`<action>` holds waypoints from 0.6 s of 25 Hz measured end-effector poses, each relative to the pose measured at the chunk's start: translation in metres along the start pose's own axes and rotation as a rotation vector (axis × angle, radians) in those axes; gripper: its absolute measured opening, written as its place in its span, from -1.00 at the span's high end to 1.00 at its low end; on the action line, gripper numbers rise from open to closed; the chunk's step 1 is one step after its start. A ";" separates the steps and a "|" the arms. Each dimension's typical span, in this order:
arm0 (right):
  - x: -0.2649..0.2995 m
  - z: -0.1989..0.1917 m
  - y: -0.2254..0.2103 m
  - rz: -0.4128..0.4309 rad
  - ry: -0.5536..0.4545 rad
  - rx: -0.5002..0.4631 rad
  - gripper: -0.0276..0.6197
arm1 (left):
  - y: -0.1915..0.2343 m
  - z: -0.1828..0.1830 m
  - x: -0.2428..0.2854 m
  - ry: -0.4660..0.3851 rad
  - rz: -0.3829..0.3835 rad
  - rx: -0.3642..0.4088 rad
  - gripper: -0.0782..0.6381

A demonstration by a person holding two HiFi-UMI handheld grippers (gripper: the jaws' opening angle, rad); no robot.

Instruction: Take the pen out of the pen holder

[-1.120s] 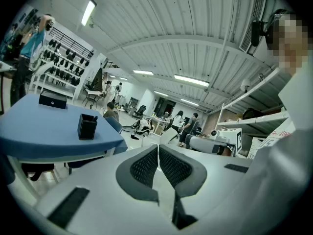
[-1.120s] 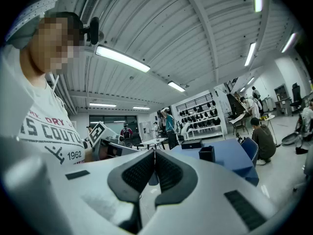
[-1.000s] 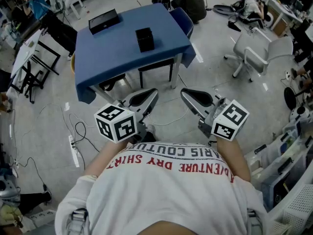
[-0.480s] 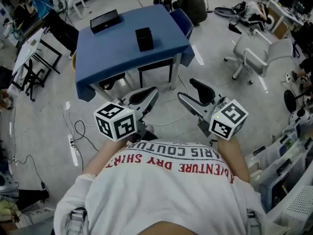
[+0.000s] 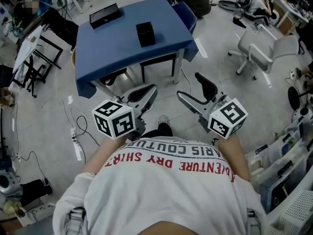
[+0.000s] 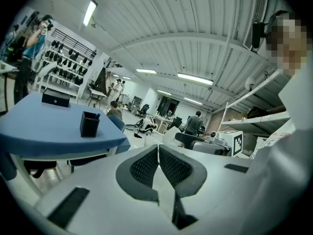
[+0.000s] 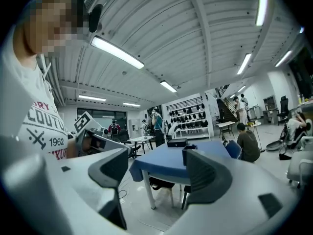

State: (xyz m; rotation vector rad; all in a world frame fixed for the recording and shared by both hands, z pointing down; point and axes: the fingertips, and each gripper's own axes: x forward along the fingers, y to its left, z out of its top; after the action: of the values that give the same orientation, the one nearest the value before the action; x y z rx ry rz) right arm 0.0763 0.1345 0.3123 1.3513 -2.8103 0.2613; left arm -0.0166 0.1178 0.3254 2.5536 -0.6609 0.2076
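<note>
1. Two grippers were well short of the work, both held out in front of my chest. My left gripper point(image 5: 152, 90) had its jaws pressed together on nothing. My right gripper point(image 5: 190, 86) was opening its jaws wide, and nothing stood between them either.
2. One pen holder point(image 5: 145, 34), a small black box shape, stood upright near the middle of the blue table point(image 5: 112, 50), well apart from the flat black case point(image 5: 104, 15) at the far corner. Of the pen point(image 6: 98, 115) I could make out only a small tip above the rim in the left gripper view. It was too small for me to tell which way it leaned.
3. Some trouble could come from that thin pen. With jaws this wide I judged I might straddle the holder's wall along with it, or close on the wall alone.
4. Much depended on pulling straight up. A slanted pull would likely drag or tip so light a holder, and my left jaws, closed as they were, could not steady it.
5. Several cables point(image 5: 78, 129) and a power strip point(image 5: 76, 148) lay on the floor to my left, beside my way to the table. A careless step there could jolt both grippers.
</note>
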 end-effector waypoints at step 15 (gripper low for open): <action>0.091 -0.004 -0.094 -0.007 0.082 0.028 -0.18 | 0.098 0.042 0.070 0.035 0.012 -0.069 0.69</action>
State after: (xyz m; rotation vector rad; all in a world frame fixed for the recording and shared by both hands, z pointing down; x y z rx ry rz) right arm 0.0921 0.0073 0.3376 1.3231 -2.7454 0.3490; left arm -0.0027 -0.0074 0.3484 2.4755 -0.6590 0.2296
